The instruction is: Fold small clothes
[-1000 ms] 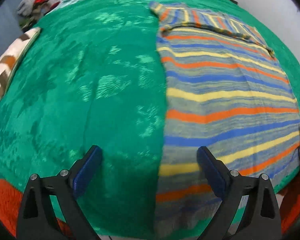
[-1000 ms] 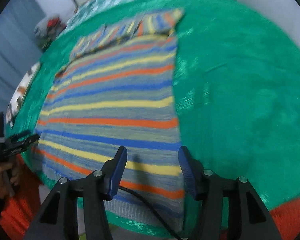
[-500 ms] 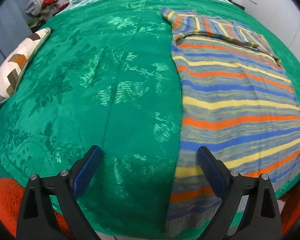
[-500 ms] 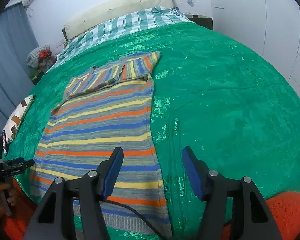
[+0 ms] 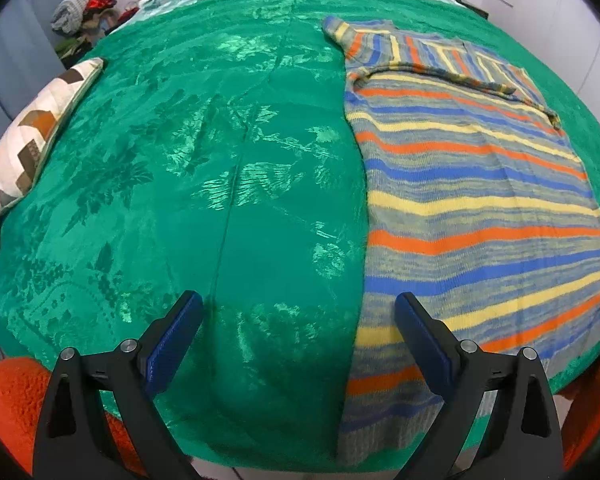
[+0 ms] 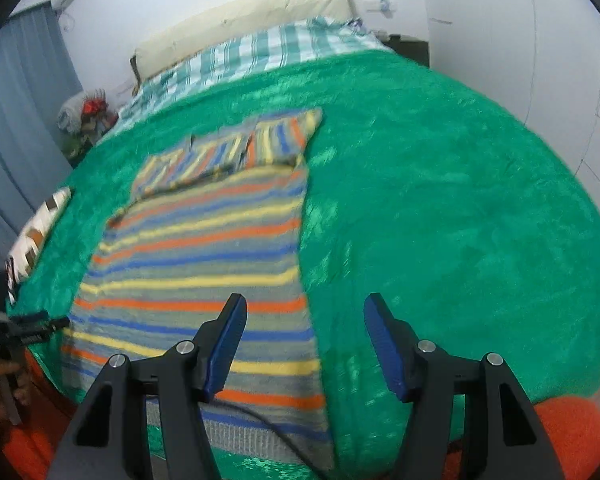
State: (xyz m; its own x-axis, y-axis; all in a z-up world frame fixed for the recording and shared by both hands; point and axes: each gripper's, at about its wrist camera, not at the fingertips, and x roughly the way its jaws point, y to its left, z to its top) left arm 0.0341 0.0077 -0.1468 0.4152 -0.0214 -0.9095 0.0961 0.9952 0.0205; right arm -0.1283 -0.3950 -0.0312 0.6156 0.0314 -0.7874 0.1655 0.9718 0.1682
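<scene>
1. The striped sweater lies flat on the green bedspread, near the foot of the bed, its hem at the near edge.
2. Both sleeves look already folded in across the chest at the far end, so the garment reads as a long rectangle. That part of the fold appears done.
3. What looks left, as a judgement: bringing the body over on itself, hem toward collar or the reverse, and perhaps halving it again.
4. The left tool stands wide, with nothing between its jaws, and hangs above the bedspread just beside the sweater's left edge.
5. The right tool is moderately open and empty, above the sweater's right edge near the hem.
6. Neither tool touches the cloth; a fresh grip is needed before any further fold.
7. A patterned pillow lies well apart on the left.
</scene>
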